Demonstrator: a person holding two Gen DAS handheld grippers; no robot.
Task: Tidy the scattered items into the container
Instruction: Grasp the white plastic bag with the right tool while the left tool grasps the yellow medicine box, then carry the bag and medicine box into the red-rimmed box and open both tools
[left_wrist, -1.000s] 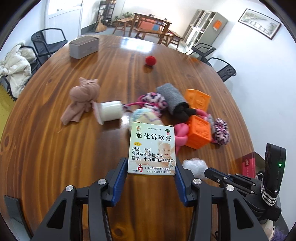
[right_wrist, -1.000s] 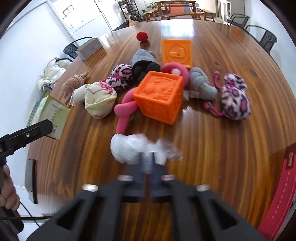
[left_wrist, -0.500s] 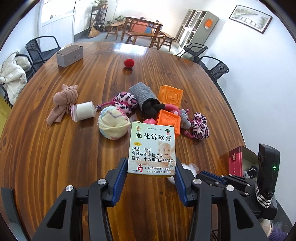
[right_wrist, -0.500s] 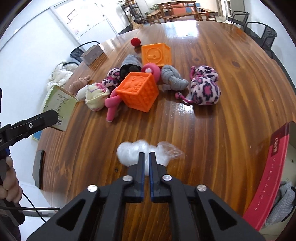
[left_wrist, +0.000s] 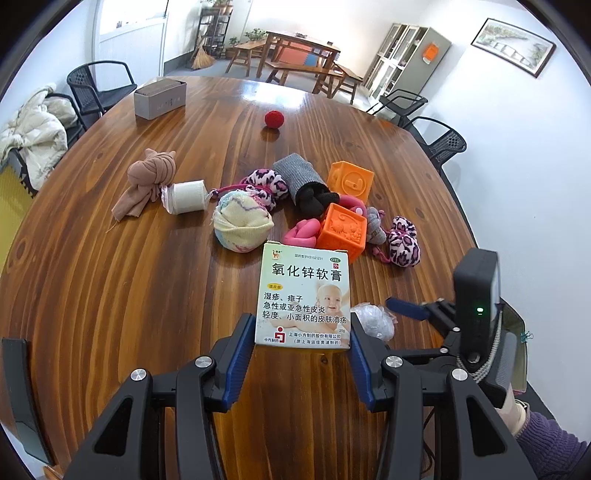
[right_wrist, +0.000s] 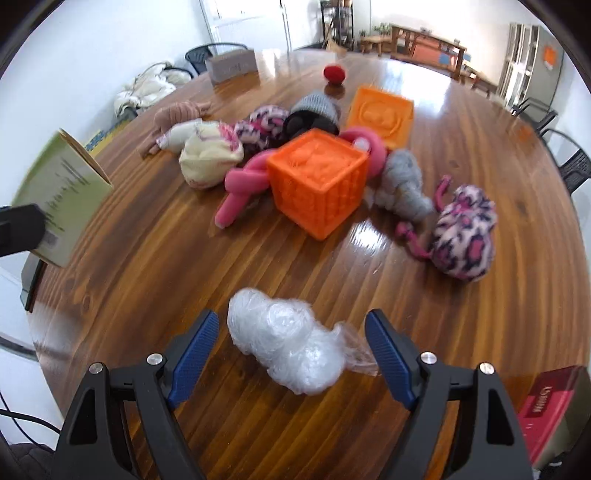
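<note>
Right gripper (right_wrist: 291, 343), closed half second ago, now spread wide around crumpled clear plastic wad (right_wrist: 288, 349) lying on wooden table (right_wrist: 461, 314); grab looks next. Left gripper (left_wrist: 301, 347) clamped on white-green medicine carton (left_wrist: 306, 297), held above table. Red box container (right_wrist: 546, 402) at right edge, contents hidden

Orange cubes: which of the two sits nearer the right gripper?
The orange cube with the textured faces, beside the pink knotted tube. The other, face-embossed cube lies behind it, farther from the right gripper.
</note>
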